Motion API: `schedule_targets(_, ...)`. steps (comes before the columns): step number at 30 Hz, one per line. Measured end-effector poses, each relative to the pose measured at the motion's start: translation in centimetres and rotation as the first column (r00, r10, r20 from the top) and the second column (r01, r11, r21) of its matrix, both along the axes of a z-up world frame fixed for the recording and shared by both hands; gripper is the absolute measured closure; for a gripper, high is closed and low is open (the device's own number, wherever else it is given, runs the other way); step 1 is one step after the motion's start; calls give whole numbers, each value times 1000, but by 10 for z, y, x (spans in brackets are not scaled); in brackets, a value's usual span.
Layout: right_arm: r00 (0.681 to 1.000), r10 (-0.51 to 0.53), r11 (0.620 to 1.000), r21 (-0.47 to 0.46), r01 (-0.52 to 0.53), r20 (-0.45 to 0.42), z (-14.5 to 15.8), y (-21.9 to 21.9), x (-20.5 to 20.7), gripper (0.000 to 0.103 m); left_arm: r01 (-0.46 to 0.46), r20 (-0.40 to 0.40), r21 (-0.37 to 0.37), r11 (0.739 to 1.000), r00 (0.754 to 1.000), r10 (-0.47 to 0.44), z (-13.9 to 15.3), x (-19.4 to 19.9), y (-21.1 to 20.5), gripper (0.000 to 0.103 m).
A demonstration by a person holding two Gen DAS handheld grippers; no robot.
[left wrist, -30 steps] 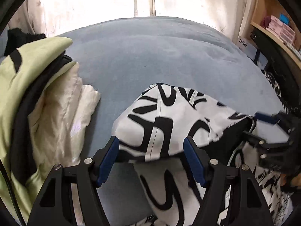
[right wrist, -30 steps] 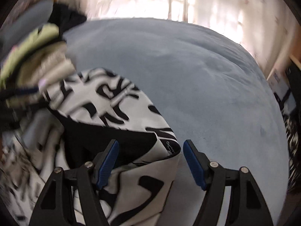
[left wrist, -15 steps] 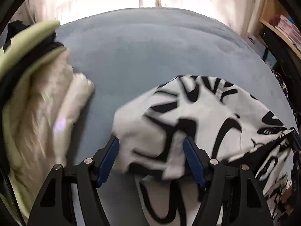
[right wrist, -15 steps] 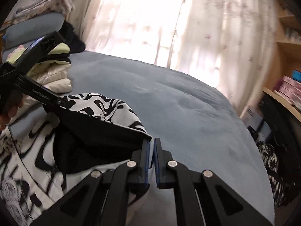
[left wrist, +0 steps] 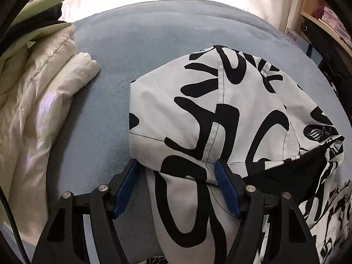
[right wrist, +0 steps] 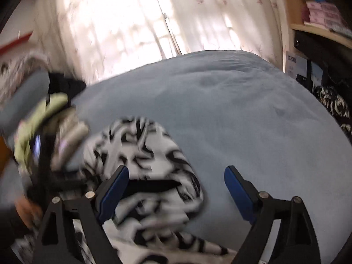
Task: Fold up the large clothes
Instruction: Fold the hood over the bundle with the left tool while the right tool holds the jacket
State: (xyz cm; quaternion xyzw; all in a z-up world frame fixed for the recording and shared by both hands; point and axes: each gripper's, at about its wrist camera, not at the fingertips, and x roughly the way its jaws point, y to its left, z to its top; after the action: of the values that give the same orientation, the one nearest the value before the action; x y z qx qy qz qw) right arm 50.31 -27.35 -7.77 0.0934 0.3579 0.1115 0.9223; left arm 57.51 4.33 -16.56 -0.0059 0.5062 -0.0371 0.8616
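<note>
A white jacket with bold black markings [left wrist: 220, 110] lies on the blue bed cover [left wrist: 154, 44], its hood spread flat and its black lining [left wrist: 286, 176] showing at the right. My left gripper [left wrist: 176, 164] is low over the bed with its jaws held wide; the hood's lower edge drapes between and over the fingertips, and the pads do not pinch it. My right gripper [right wrist: 176, 169] has its jaws opening wide. The blurred jacket [right wrist: 143, 145] lies beside its left finger, and bare bed cover [right wrist: 242, 121] shows between the fingers.
A folded cream puffer jacket [left wrist: 44, 110] lies at the left, under a green and black garment [left wrist: 39, 6]. Curtains hang behind the bed. A wooden shelf with boxes [left wrist: 325, 17] stands at the right. A hand [right wrist: 24, 211] holds the blurred left gripper [right wrist: 44, 165].
My right gripper was shut on the hood's edge half a second ago; it has let go, opened wide and rolled. The hood has settled flat on the bed. My left gripper has sunk.
</note>
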Motion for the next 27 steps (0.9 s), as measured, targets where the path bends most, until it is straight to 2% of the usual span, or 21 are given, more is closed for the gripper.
schedule_targets(2,997,-11,1000,11,12,-82,-8,5,30,14,-1,12,10,1000,1000,1,0,-6,-4,34)
schedule_targets(3,989,-4,1000,18,7,-151,-17,12,52,14,0,16,15,1000,1000,0,0,-7,-6,34)
schedule_targets(5,975,-23,999,42,33,-220,-31,16,77,14,0,20,18,1000,1000,-1,-1,-7,-7,33)
schedule_targets(8,950,-52,993,83,81,-308,-50,23,100,15,-1,19,8,1000,1000,1,0,-7,-7,33)
schedule_targets(10,936,-46,991,99,86,-350,-61,32,109,22,-1,19,3,1000,1000,1,-1,-6,-7,33)
schedule_targets(11,927,-49,992,92,90,-371,-66,37,114,29,-1,19,2,1000,1000,1,-2,-5,-6,33)
schedule_targets(13,919,-57,994,59,87,-391,-73,48,120,53,-1,23,2,1000,1000,1,-2,-6,-6,33)
schedule_targets(14,917,-46,995,62,76,-396,-74,52,120,79,-1,23,3,1000,1000,1,-3,-6,-6,33)
schedule_targets(15,919,-17,994,95,59,-394,-73,56,119,94,-1,22,3,1000,1000,1,-3,-6,-4,33)
schedule_targets(17,946,24,990,138,22,-323,-60,61,108,96,-3,18,-2,1000,1000,3,-1,-10,-3,33)
schedule_targets(19,970,122,978,193,-82,-209,-39,68,88,97,-4,8,-17,1000,1000,4,3,-14,0,33)
schedule_targets(21,970,219,954,231,-191,-105,-20,74,62,98,-5,1,-45,999,1000,5,6,-21,4,33)
schedule_targets(24,935,352,907,233,-350,33,8,82,10,99,-3,-7,-75,997,1000,2,14,-42,15,33)
schedule_targets(27,879,469,859,187,-477,87,25,97,-43,100,30,-4,-105,994,1000,-31,29,-78,30,33)
